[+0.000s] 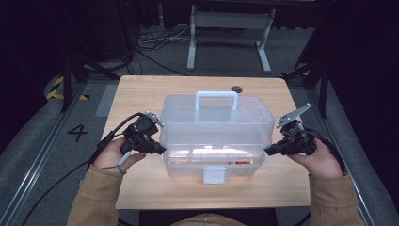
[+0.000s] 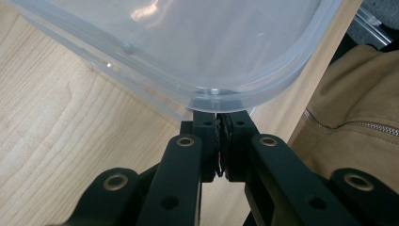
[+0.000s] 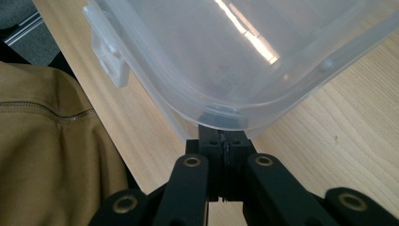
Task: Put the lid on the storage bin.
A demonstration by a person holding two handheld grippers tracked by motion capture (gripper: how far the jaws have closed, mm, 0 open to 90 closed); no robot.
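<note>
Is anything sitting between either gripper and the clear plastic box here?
Nothing visible. The left gripper and the right gripper are both shut, with their tips right at the lower side edges of the clear plastic box. Beside the box on either side there is just bare wooden table.

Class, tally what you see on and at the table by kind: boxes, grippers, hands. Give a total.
Clear plastic box: 1
Grippers: 2, left gripper and right gripper
Hands: 2, left hand and right hand
Total: 5
</note>
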